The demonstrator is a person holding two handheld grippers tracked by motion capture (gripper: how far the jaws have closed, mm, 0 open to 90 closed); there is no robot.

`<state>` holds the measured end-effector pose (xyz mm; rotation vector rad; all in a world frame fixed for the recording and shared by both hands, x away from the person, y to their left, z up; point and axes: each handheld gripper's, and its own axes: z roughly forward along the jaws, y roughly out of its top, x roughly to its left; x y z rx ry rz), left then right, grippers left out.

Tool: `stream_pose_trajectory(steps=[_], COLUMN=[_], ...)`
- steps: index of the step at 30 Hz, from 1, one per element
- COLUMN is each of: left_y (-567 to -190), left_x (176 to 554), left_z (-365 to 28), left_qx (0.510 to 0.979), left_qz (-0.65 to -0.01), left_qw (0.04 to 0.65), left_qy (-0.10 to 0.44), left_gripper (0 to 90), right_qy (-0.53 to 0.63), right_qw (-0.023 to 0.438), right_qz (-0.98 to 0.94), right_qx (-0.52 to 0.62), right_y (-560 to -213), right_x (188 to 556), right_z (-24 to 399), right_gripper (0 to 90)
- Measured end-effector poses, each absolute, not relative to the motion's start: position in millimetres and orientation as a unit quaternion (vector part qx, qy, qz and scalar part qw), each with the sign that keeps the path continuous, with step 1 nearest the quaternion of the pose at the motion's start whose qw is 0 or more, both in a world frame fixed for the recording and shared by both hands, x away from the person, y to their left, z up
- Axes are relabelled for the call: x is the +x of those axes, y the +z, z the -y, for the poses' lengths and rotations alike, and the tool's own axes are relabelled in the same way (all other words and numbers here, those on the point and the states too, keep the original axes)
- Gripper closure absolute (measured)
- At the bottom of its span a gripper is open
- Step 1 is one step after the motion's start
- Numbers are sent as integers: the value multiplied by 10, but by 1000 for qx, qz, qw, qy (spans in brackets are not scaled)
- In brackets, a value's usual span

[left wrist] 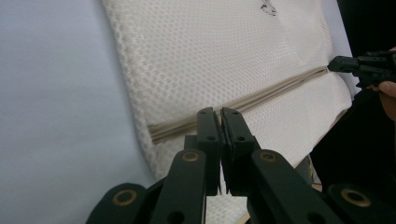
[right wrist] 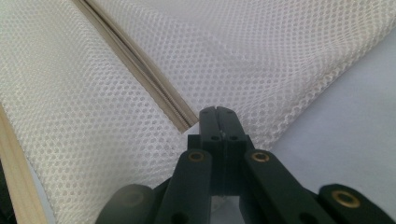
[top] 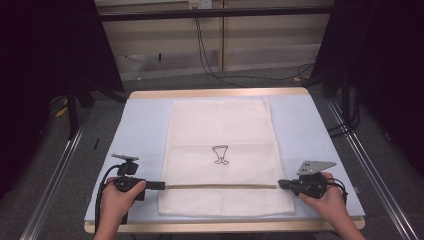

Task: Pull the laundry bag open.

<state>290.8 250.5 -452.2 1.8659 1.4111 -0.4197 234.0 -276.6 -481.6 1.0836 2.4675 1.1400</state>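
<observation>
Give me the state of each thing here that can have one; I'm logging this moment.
Mesh bag: lying flat on the table, unfolded.
Zipper: closed along the whole visible length; slider cannot be made out.
Left gripper: jaws shut at the zipper's left end; anything pinched cannot be told.
Right gripper: jaws shut at the zipper's right end; same doubt.
Table: covered with a pale blue sheet.

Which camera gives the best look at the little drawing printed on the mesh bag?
The high view: the drawing, a dark outline, sits whole near the middle of the mesh bag. The left gripper view catches just its edge, cut off at the top. The right gripper view has bare mesh and the zipper.
</observation>
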Motion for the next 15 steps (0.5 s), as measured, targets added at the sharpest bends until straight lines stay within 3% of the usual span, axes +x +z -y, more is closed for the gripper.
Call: stream_pose_trajectory(steps=[15], left_y=[-4534], left_x=[2909], left_z=[-2762], left_qx=[716], left_qz=[-577], left_qw=[364], left_qy=[-148], left_gripper=[874], right_qy=[383], right_qw=[109], right_qz=[-841], right_qx=[366], right_y=[-4809], right_x=[2344], right_z=[2761], right_gripper=[900])
